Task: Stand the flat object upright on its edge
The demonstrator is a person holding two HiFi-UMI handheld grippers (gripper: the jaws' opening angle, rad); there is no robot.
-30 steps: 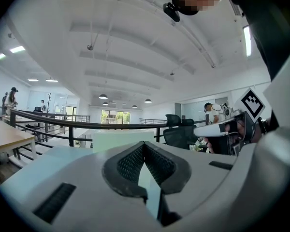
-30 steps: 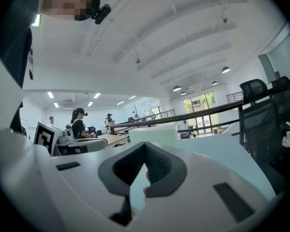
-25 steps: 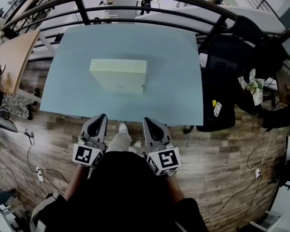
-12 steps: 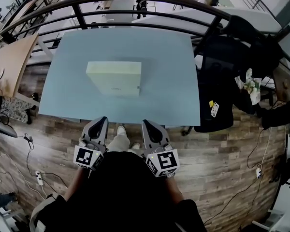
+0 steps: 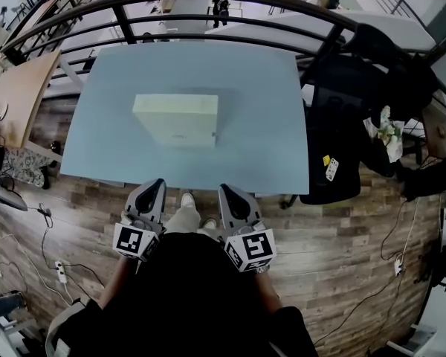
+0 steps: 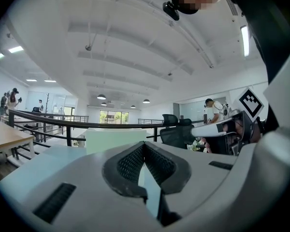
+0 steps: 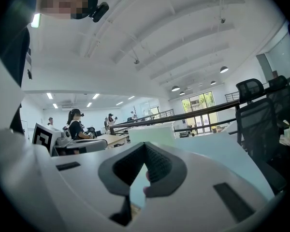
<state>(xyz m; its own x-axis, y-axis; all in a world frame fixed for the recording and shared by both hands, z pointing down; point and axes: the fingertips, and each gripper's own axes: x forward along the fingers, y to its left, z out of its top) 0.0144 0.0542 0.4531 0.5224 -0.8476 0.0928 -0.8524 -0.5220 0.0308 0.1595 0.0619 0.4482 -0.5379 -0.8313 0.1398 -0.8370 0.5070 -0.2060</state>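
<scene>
Still as before: box flat, left tongs and right tongs closed.

Bright, even light comes from ceiling lamps above the table; picture edges bend and darken.

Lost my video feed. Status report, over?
Left gripper and right gripper shut, empty, short of the table. Flat box lies flat on it, untouched. Nothing in the way.

Pale blue counter, w/ one flat pale green box lying flat, left of ctr.
</scene>
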